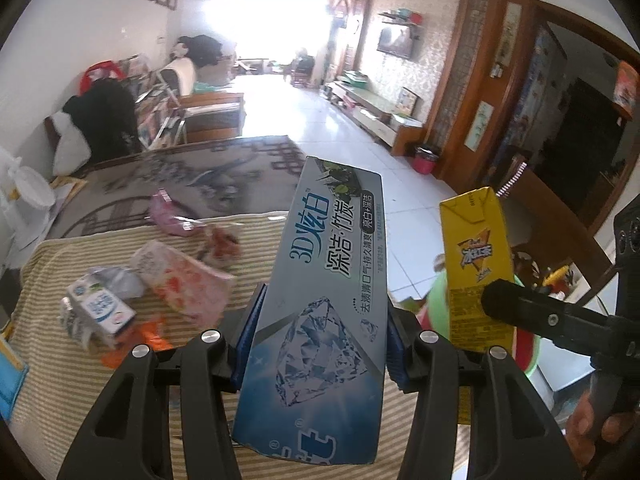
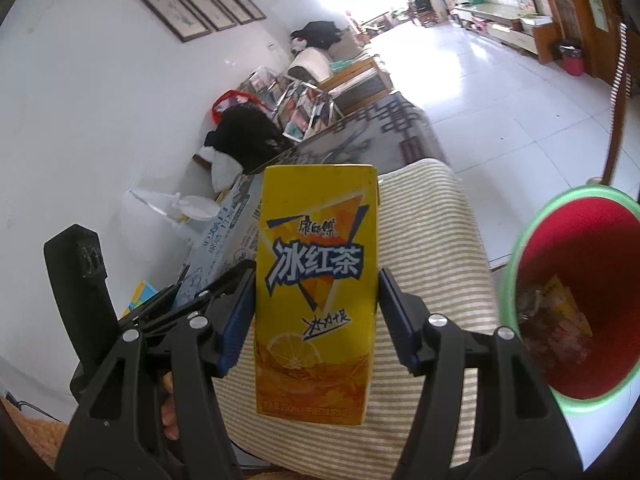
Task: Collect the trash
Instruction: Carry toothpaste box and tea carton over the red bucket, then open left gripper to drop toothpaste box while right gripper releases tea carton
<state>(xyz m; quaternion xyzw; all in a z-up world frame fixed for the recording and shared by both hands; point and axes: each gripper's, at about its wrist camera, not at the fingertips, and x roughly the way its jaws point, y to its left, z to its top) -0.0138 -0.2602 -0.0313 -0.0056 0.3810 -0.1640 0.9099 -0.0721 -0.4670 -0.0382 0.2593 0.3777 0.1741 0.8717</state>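
Two claws clamp cartons, left [image 1: 320, 336] the toothpaste box [image 1: 320, 300], right [image 2: 316, 316] the tea carton [image 2: 316, 280]; only its view shows the bin [image 2: 532, 240].

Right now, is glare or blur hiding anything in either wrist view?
Left wrist: window glare whites out the far room; trash on the striped cloth is motion-blurred, toothpaste box sharp. Right wrist: glare top centre, tea carton sharp, bin bent at the fisheye edge.

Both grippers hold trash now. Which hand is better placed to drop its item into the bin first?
Right. The right gripper holds the yellow carton beside the red bin; the left gripper's toothpaste box is farther away.
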